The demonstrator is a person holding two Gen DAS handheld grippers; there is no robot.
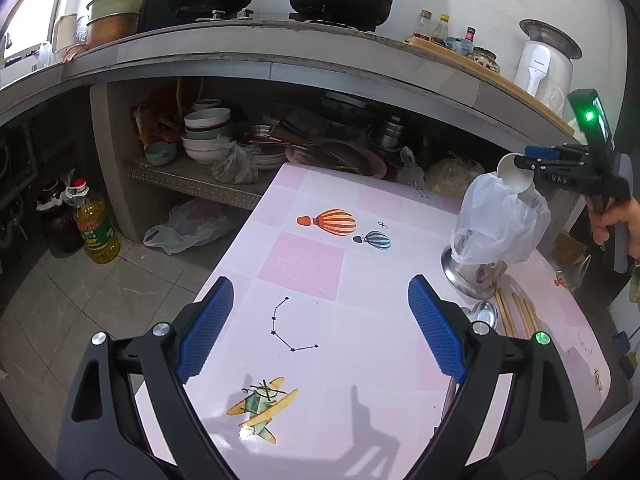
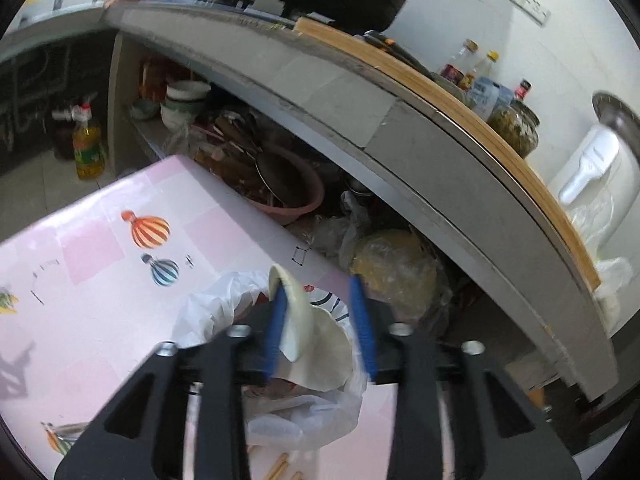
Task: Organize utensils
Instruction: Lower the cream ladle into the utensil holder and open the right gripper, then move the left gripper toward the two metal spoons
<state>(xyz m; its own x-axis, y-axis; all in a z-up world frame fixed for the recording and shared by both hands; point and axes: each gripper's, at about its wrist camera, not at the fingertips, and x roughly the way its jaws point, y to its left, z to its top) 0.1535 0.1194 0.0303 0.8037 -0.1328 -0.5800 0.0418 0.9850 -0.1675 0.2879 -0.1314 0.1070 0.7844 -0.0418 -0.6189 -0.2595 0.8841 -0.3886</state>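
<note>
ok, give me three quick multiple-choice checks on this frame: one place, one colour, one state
1. Where is the white spoon?
A. on the floor
B. between the right gripper's fingers, over the bag-lined metal holder
C. on the stove

2. What is the main colour of the table cover?
A. green
B. grey
C. pink

3. What state is the left gripper in?
A. open, nothing between its fingers
B. shut on chopsticks
C. shut on the spoon

Answers:
1 B: the white spoon sits between the fingers of the right gripper, above the metal holder.
2 C: the table cover is pink squares with printed balloons.
3 A: the left gripper has its fingers spread wide, with only bare table between them.
</note>
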